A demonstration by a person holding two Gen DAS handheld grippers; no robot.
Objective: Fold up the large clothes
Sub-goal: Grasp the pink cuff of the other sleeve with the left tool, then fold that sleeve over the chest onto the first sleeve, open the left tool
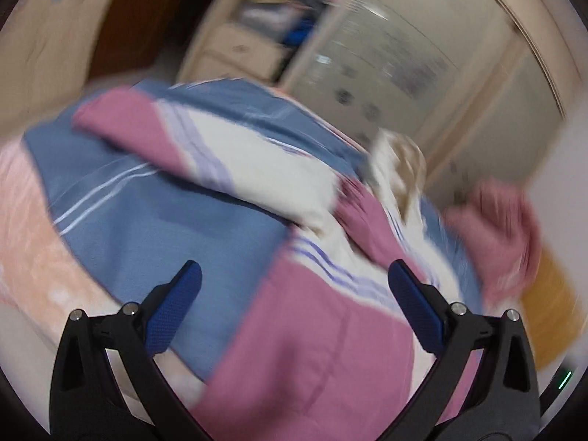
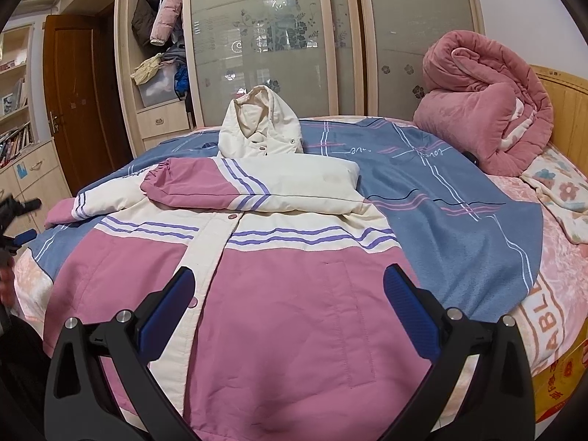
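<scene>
Far left of the right wrist view, my left gripper (image 2: 22, 220) pokes in at the frame edge beside the bed, fingers spread, nothing between them. In its own view the left gripper (image 1: 294, 286) is wide apart and empty over the jacket's pink lower panel; that view is heavily motion-blurred, so little detail there. The jacket (image 2: 257, 294) lies flat, front side up, on the blue bedspread (image 2: 459, 220), pink bottom half nearest me, cream band with purple stripes across the chest, snap placket running up the middle. One sleeve (image 2: 205, 183) is folded across the chest, pink cuff end pointing left, lying on top of the body. The other sleeve (image 2: 92, 204) sticks out to the left toward the bed edge. Cream hood (image 2: 261, 128) stands up at the far end of the jacket, near the wardrobe's frosted sliding doors (image 2: 272, 36). My right gripper (image 2: 288, 290) hovers over the pink lower front, jaws released, blue pads (image 2: 411, 316) well apart, holding nothing, not touching the cloth as far as I can tell. Right of the jacket is bare blue bedspread, then a rolled pink quilt (image 2: 481, 110) against the wooden headboard (image 2: 566, 103), and a floral blanket (image 2: 558, 191) at the far right edge.
</scene>
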